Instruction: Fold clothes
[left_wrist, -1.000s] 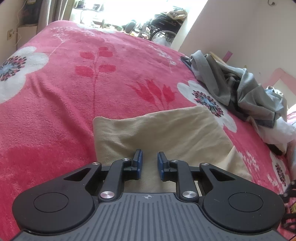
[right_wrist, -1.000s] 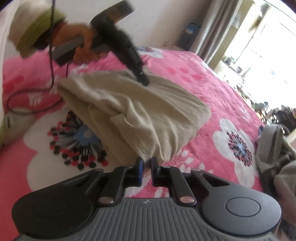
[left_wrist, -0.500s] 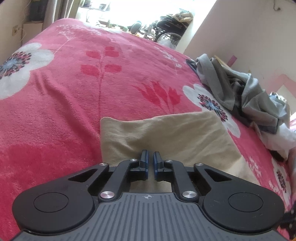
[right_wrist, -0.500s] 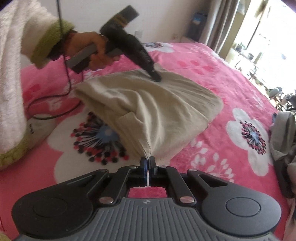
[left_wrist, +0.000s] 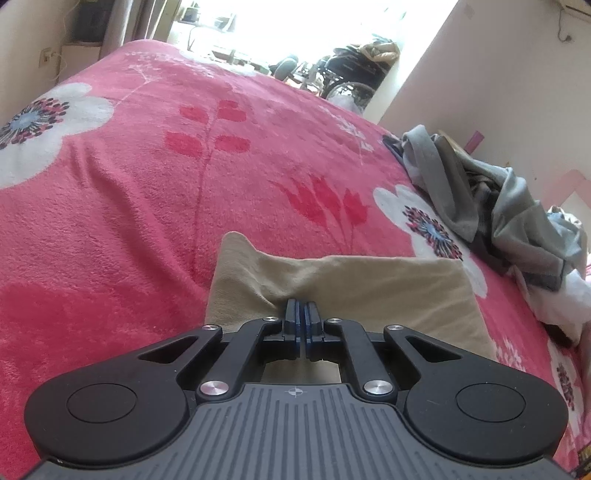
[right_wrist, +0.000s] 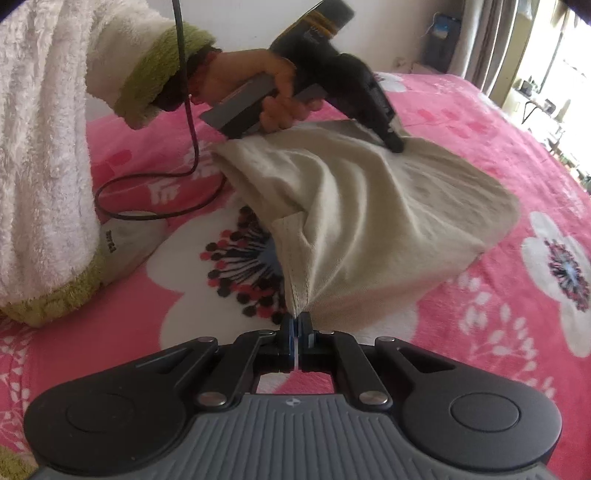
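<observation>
A heap of grey clothes lies at the far right of the pink floral blanket, against the wall and well apart from the work; a wheelchair stands beyond the bed's far end in the bright doorway. In the right wrist view a black cable loops over the blanket at the left, beside a white fleece sleeve with a green cuff. The beige garment lies on the blanket in the middle, partly lifted off it. The right gripper is closed on the garment's near corner, the cloth rising in taut folds from its tips. The left gripper is closed too, pinching a fold along the garment's near edge; from the right wrist view its tips press in at the far side. A small dark tag on the sleeve hem is too blurred to read
</observation>
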